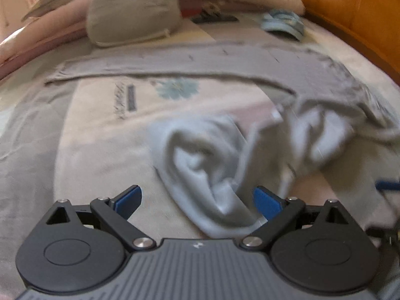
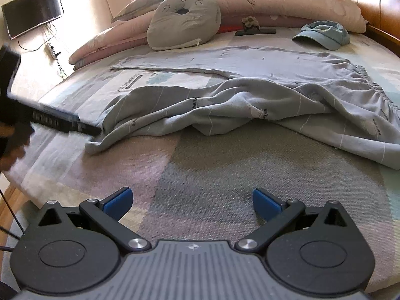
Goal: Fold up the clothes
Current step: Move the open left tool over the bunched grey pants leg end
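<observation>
Grey trousers (image 2: 250, 105) with thin pale lines and small printed words lie spread over the bed (image 2: 225, 175), and I take them as the landmark for all places. One leg lies flat and straight on the far side, the other is crumpled in thick folds on the near side, and the elastic waistband sits at the right end. Left tool (image 1: 197, 200) hangs low over the crumpled leg end; its blue fingers (image 1: 130, 200) are spread wide, and a bunched fold of the cloth lies between them, close against the right finger, but the fingers do not press it from both sides, so this tool is released. This view is blurred, so fine details of the fold I cannot tell. In the right wrist view the left tool appears as a dark body at the left end of the trousers, its front touching the cloth there. Right tool (image 2: 192, 202) is also released, its fingers wide apart over bare bedcover, on the near side of the trousers and apart from them. Beyond the trousers, a grey round cushion (image 2: 185, 20) with a dark hole in the middle leans on long pink pillows (image 2: 300, 2). A light blue cap (image 2: 322, 35) lies beyond the waistband end. A dark screen (image 2: 32, 10) hangs on the wall far to the left of the trousers.
</observation>
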`<action>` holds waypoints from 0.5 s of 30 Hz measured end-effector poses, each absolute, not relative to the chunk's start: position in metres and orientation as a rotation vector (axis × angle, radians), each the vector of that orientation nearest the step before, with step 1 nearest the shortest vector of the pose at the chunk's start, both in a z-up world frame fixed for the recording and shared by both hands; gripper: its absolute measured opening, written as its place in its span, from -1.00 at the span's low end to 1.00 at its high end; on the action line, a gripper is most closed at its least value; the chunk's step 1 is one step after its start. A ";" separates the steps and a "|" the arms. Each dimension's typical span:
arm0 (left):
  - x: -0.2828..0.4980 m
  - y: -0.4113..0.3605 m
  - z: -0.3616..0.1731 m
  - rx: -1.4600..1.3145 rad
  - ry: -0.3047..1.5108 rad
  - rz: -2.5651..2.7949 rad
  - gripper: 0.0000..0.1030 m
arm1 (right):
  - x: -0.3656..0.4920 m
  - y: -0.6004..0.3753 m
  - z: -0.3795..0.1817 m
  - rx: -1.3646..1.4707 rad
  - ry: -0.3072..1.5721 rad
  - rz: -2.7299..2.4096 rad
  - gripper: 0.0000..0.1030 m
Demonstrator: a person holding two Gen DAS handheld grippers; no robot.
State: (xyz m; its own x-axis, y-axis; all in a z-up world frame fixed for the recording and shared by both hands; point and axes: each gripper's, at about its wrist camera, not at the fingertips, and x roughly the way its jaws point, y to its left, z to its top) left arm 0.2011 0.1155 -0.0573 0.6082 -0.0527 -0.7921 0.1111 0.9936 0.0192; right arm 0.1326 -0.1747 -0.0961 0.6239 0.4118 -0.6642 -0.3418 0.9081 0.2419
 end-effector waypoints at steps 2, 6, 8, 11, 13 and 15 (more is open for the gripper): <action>0.213 0.125 -0.057 0.027 0.908 -0.077 0.87 | 0.132 -0.174 -0.096 0.089 0.788 0.430 1.00; 0.232 0.138 -0.067 -0.058 0.931 -0.081 0.87 | 0.132 -0.175 -0.095 0.091 0.793 0.432 1.00; 0.235 0.140 -0.076 -0.100 0.942 -0.098 0.87 | 0.132 -0.176 -0.096 0.099 0.796 0.433 1.00; 0.236 0.139 -0.086 -0.106 0.953 -0.109 0.87 | 0.133 -0.177 -0.095 0.113 0.802 0.431 1.00; 0.236 0.139 -0.090 -0.108 0.953 -0.119 0.87 | 0.134 -0.176 -0.095 0.117 0.805 0.430 1.00; 0.240 0.140 -0.088 -0.097 0.941 -0.123 0.87 | 0.134 -0.176 -0.095 0.108 0.805 0.433 1.00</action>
